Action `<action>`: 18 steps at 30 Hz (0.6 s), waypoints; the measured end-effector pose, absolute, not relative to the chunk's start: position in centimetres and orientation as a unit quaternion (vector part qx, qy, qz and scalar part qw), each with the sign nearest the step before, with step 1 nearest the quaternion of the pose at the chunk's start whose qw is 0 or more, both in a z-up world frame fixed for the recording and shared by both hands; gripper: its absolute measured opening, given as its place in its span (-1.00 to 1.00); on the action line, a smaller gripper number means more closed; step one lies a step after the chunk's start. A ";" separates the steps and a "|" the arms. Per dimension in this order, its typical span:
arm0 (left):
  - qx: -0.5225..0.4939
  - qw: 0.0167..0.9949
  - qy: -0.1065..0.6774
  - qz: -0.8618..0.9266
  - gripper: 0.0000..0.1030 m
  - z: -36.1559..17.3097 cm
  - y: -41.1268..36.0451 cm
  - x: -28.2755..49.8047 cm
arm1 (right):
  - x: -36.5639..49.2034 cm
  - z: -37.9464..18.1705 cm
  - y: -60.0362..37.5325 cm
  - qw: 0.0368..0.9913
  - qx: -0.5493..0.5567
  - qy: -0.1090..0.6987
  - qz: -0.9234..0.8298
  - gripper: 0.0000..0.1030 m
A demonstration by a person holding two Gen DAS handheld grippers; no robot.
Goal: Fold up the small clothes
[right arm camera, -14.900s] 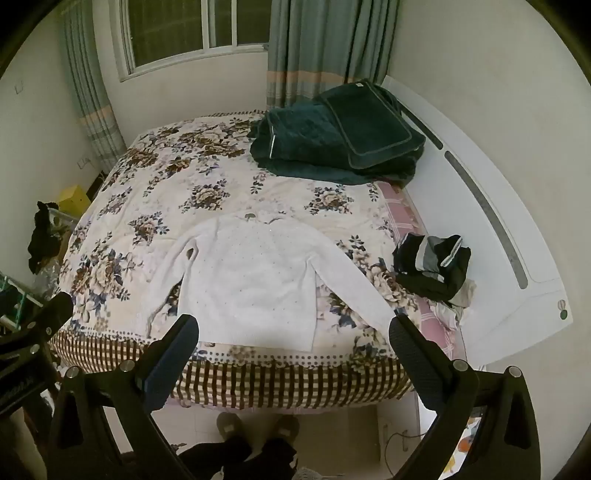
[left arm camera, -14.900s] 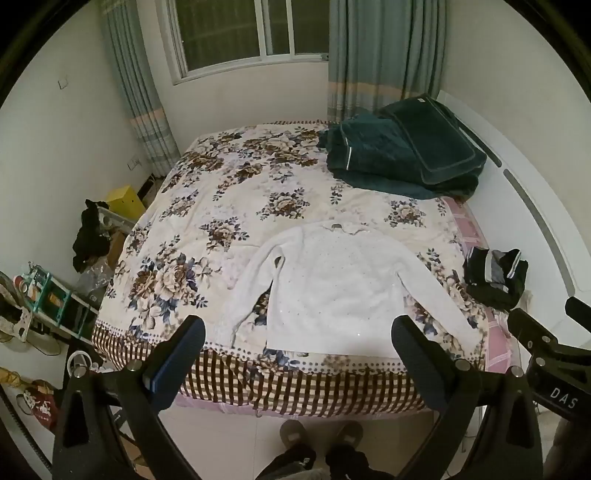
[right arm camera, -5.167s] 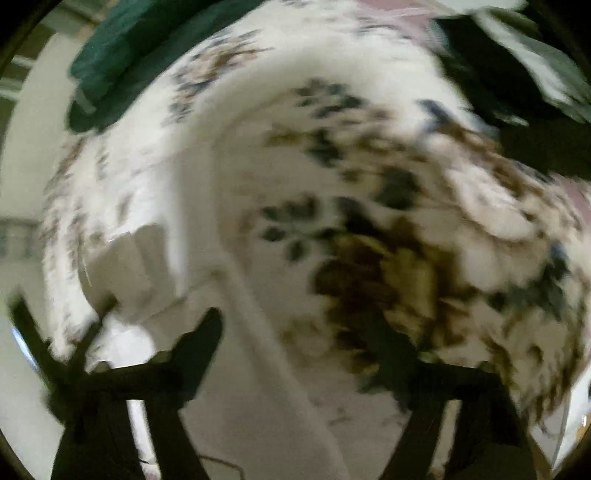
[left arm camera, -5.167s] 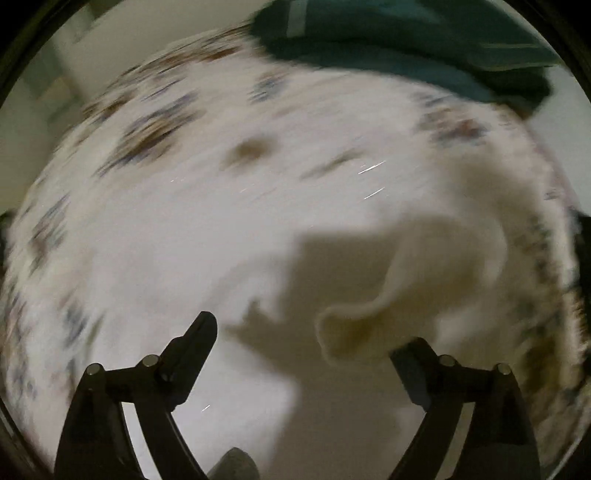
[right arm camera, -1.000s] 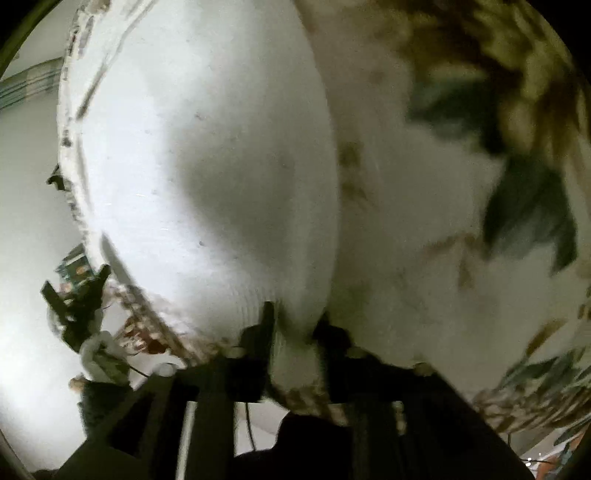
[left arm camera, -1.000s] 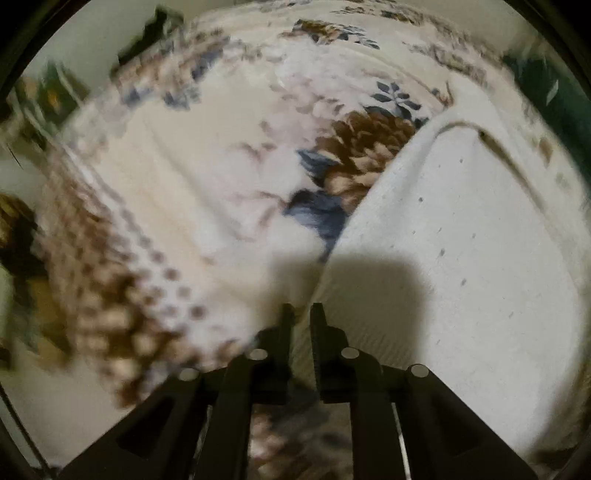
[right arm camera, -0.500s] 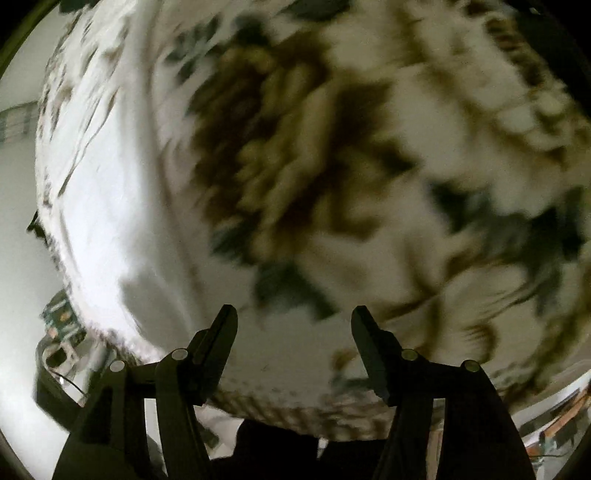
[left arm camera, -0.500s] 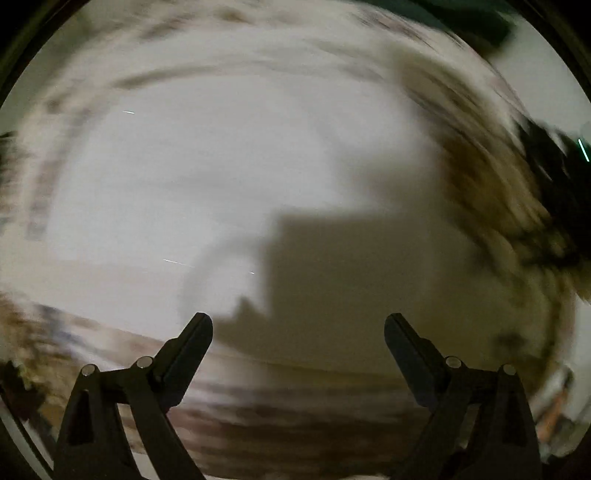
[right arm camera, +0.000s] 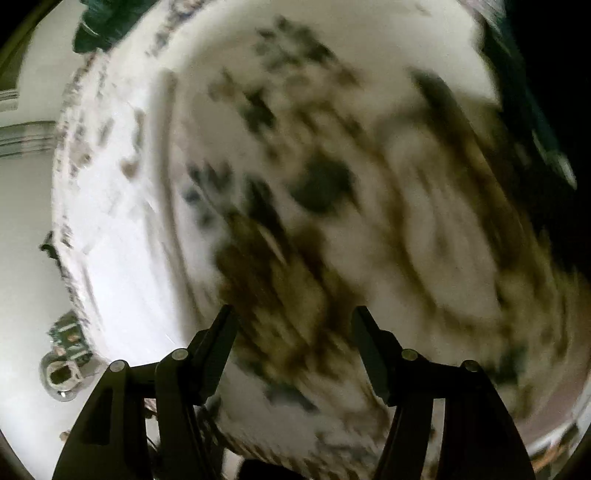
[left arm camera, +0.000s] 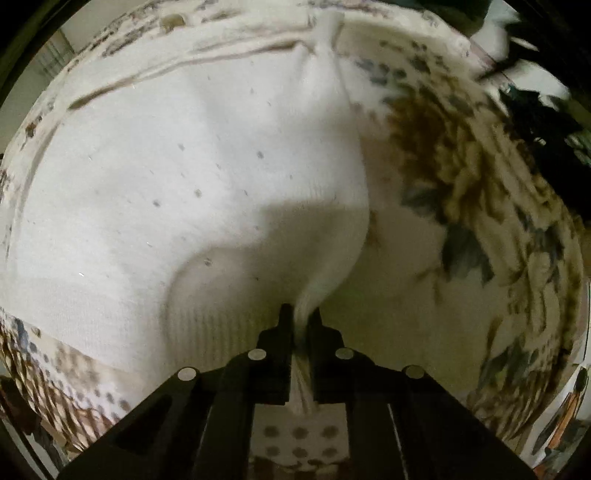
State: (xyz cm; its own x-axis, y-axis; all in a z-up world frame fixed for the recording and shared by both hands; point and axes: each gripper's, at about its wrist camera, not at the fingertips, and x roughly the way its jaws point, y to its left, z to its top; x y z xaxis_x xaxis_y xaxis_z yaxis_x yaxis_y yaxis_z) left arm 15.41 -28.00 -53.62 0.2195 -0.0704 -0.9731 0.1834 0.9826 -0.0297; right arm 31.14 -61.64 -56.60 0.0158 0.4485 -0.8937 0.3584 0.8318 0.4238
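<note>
Left wrist view: the left gripper [left arm camera: 301, 317] pinches the ribbed hem corner of the white sweater [left arm camera: 184, 177] — it lies on the floral bedspread [left arm camera: 480, 206]. Right gripper [right arm camera: 293, 328] spread, holding nothing — blurred bedspread beneath.

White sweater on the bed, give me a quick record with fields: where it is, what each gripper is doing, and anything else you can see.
garment: white sweater, lying on the floral bedspread
left gripper: shut on the sweater's ribbed hem corner
right gripper: open, holding nothing, over the bedspread
other items: dark green blanket at the far end of the bed
image quality: right wrist view heavily blurred
</note>
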 end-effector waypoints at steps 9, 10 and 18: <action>0.038 0.789 0.607 -0.089 -0.91 -48.9 -26.7 14.3 | 49.9 -60.2 -59.3 0.652 0.401 0.632 0.124 0.27; 0.036 0.790 0.605 -0.090 -0.91 -48.5 -26.2 14.4 | 51.3 -61.4 -58.9 0.636 0.416 0.637 0.126 0.27; -0.006 0.811 0.577 -0.098 -0.92 -46.0 -23.0 16.4 | 54.2 -59.0 -52.9 0.672 0.359 0.640 0.097 -0.83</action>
State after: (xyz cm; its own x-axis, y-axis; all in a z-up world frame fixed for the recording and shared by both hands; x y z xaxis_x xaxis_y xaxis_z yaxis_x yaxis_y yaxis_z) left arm 16.45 -23.01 -46.01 0.3150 -0.1652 -0.9346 0.1523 0.9808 -0.1220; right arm 54.24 -52.87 -59.03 0.1610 0.5901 -0.7911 0.3284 0.7238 0.6068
